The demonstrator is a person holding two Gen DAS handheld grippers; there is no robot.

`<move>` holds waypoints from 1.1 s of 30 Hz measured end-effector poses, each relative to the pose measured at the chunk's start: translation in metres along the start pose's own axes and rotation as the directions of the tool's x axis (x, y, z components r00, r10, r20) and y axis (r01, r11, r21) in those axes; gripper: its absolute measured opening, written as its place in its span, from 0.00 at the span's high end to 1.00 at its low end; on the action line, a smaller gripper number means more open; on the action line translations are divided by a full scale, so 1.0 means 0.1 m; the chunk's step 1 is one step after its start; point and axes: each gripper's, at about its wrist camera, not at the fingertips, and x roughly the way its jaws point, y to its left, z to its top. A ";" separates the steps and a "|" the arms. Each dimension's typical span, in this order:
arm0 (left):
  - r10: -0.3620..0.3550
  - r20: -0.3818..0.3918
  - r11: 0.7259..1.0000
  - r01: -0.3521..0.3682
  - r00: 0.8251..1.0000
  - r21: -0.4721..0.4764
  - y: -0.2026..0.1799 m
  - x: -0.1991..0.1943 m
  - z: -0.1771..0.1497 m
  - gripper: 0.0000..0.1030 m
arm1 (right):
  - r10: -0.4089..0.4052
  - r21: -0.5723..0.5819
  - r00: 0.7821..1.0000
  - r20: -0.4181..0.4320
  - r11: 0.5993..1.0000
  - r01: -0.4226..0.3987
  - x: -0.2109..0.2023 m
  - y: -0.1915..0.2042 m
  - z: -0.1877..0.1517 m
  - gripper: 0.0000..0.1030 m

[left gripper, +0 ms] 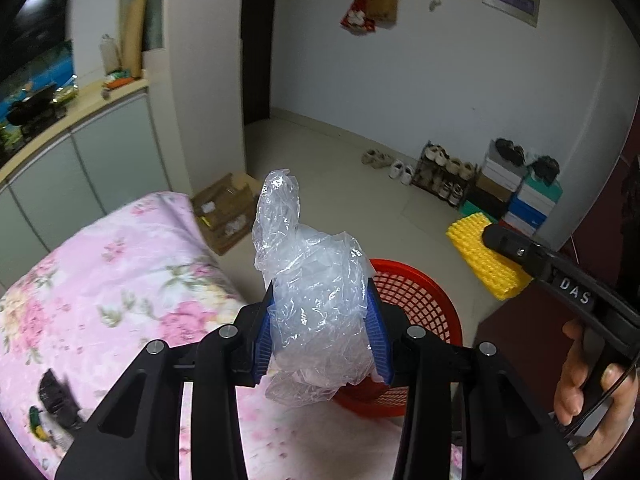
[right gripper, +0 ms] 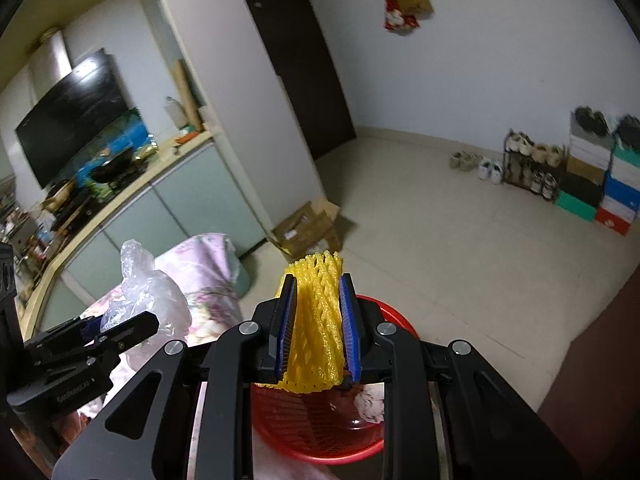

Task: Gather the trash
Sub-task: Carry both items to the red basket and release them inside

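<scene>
My left gripper [left gripper: 320,312] is shut on a crumpled clear plastic bag [left gripper: 316,280] that sticks up between its blue pads, above the edge of a flowered pink bedcover [left gripper: 120,280]. A red mesh basket [left gripper: 416,296] stands just beyond and below it. My right gripper [right gripper: 318,292] is shut on a yellow foam fruit net [right gripper: 318,328], held right over the red basket [right gripper: 316,432]. In the left wrist view the yellow net [left gripper: 484,256] and the right gripper's body show at the right. From the right wrist view, the plastic bag [right gripper: 144,292] appears at the left.
A flattened cardboard box [left gripper: 228,212] lies on the tiled floor by the pillar. Shoes, a shoe rack [left gripper: 444,176] and stacked shoe boxes [left gripper: 516,196] line the far wall. Small dark items [left gripper: 56,400] lie on the bedcover. A counter with cabinets [left gripper: 80,148] runs along the left.
</scene>
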 end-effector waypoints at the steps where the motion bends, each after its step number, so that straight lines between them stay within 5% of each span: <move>1: -0.006 -0.009 1.000 0.006 1.000 0.002 -0.02 0.06 0.00 0.62 | -0.010 0.012 1.000 -0.013 1.000 0.010 0.06 -0.04 -0.02 0.79; 10: -0.049 -0.127 0.999 0.048 0.991 -0.007 -0.10 0.68 -0.03 0.60 | -0.055 0.068 0.993 -0.104 0.996 0.062 0.43 -0.26 -0.18 0.74; 13: -0.050 -0.138 0.999 0.050 0.989 -0.007 -0.14 0.77 -0.06 0.45 | -0.059 0.085 0.990 -0.127 0.994 0.071 0.52 -0.31 -0.21 0.61; 15: -0.044 -0.130 0.999 0.044 0.991 -0.009 -0.15 0.75 -0.07 0.32 | -0.065 0.097 0.988 -0.139 0.992 0.079 0.55 -0.35 -0.23 0.57; 20: -0.040 -0.114 0.999 0.037 0.993 -0.024 -0.08 0.67 -0.08 0.24 | -0.067 0.125 0.987 -0.148 0.988 0.086 0.54 -0.41 -0.27 0.47; 33: 0.063 -0.061 0.997 -0.066 0.996 -0.036 0.18 0.29 -0.21 0.20 | -0.062 0.080 0.994 -0.087 0.994 0.069 0.23 -0.25 -0.28 0.41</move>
